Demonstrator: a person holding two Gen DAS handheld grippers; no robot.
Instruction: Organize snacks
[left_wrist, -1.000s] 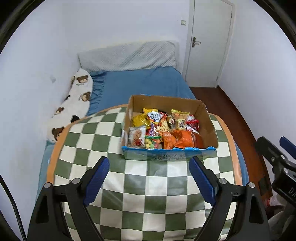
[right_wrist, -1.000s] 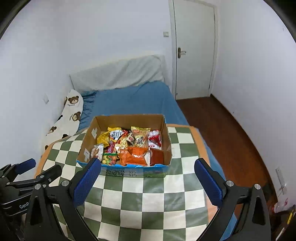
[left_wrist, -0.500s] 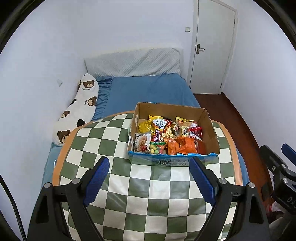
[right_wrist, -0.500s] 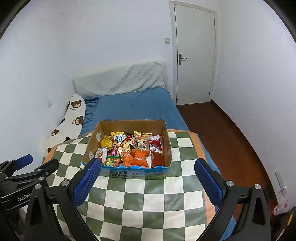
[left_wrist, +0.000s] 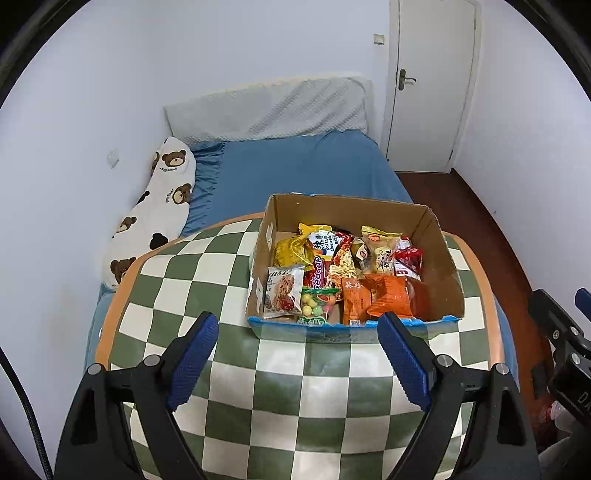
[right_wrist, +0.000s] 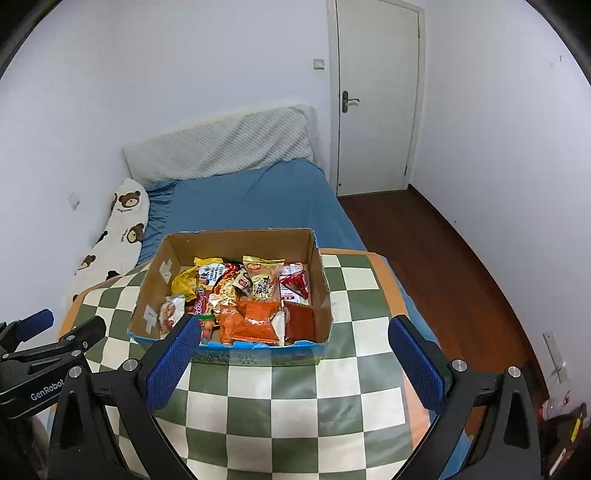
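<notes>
A cardboard box (left_wrist: 439, 243) with a blue front edge stands at the far side of a green-and-cream checkered table (left_wrist: 280, 384). It is full of snack packets, among them orange packets (left_wrist: 388, 297), a yellow packet (left_wrist: 291, 249) and a cookie packet (left_wrist: 282, 290). The box also shows in the right wrist view (right_wrist: 314, 251). My left gripper (left_wrist: 297, 363) is open and empty, above the table just short of the box. My right gripper (right_wrist: 293, 363) is open and empty, also just short of the box.
A bed with a blue sheet (left_wrist: 295, 166), a grey pillow (left_wrist: 266, 110) and a bear-print bolster (left_wrist: 155, 214) lies behind the table. A white door (right_wrist: 376, 96) is at the back right. Wooden floor (right_wrist: 443, 258) runs along the right of the table.
Both grippers have risen and tilted, so the view shifted down and more wall and door show. The box looks slightly nearer. Both jaws stay open.
</notes>
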